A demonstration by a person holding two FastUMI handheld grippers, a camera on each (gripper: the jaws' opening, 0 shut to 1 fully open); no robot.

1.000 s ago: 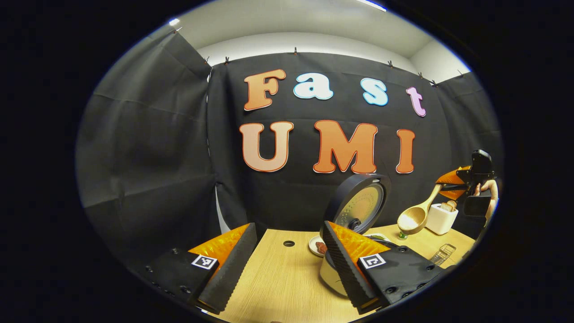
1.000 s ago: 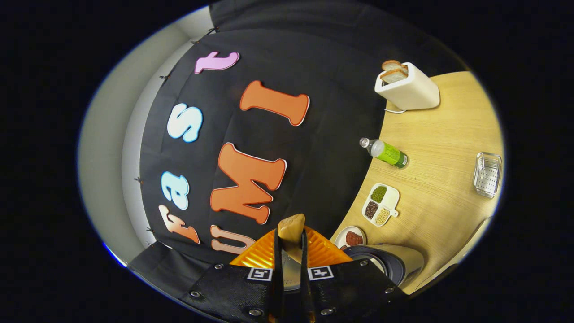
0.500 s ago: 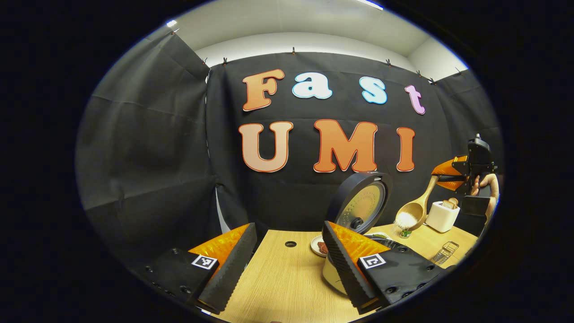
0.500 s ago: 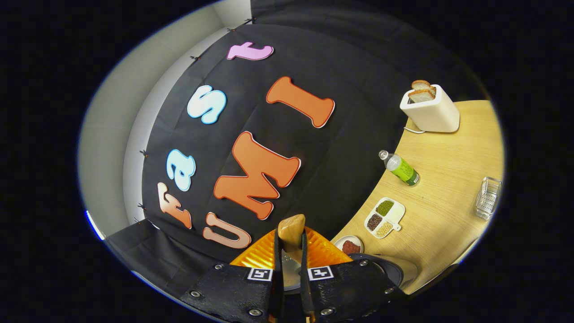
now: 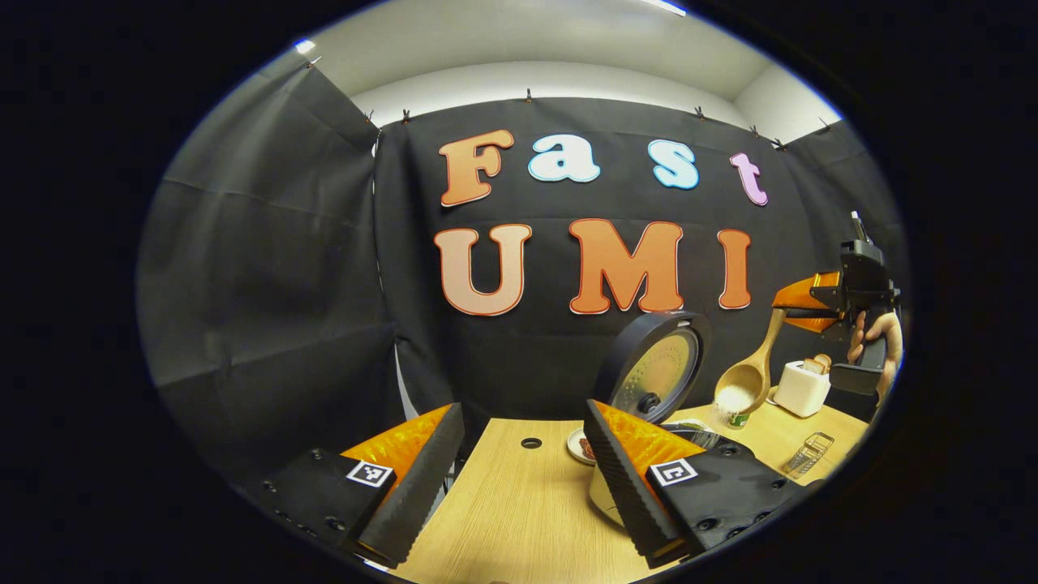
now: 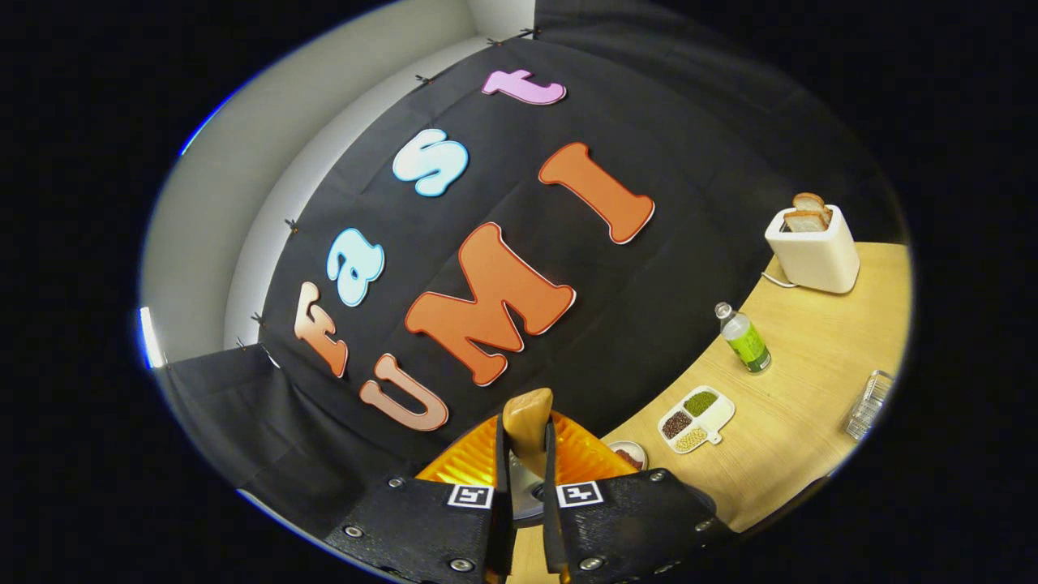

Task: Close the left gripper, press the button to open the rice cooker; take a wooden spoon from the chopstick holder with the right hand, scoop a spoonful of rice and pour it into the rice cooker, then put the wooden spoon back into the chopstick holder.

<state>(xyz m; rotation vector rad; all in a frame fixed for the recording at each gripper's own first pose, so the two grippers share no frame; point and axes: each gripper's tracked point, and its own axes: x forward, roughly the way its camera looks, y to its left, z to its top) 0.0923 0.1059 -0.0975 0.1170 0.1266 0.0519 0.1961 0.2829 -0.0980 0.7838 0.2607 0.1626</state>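
Note:
In the left gripper view my left gripper (image 5: pixel 519 487) is open, with nothing between its fingers, low over the wooden table (image 5: pixel 519 519). The rice cooker's body (image 5: pixel 602 496) stands partly hidden behind one finger, and its round lid (image 5: pixel 653 369) stands raised. To the right a hand (image 5: pixel 880 332) holds my right gripper (image 5: pixel 811 302) above the table. It is shut on the handle of a wooden spoon (image 5: pixel 748 377), which hangs bowl-down with white rice in the bowl, right of the lid. In the right gripper view the spoon handle (image 6: pixel 527 418) sticks up between the fingers of the shut right gripper (image 6: pixel 525 454).
A white toaster (image 6: pixel 815 251) with bread stands at the far right of the table (image 6: pixel 803 454). A green-labelled bottle (image 6: pixel 746 341), a divided dish of beans (image 6: pixel 697 410) and a small plate (image 6: pixel 628 456) lie along the back. A small wire holder (image 6: pixel 868 401) sits near the right edge.
My right gripper has risen and rolled, so the spoon hangs steeper, with its rice-filled bowl a little higher and closer to the lid. The left gripper stays open and has barely moved.

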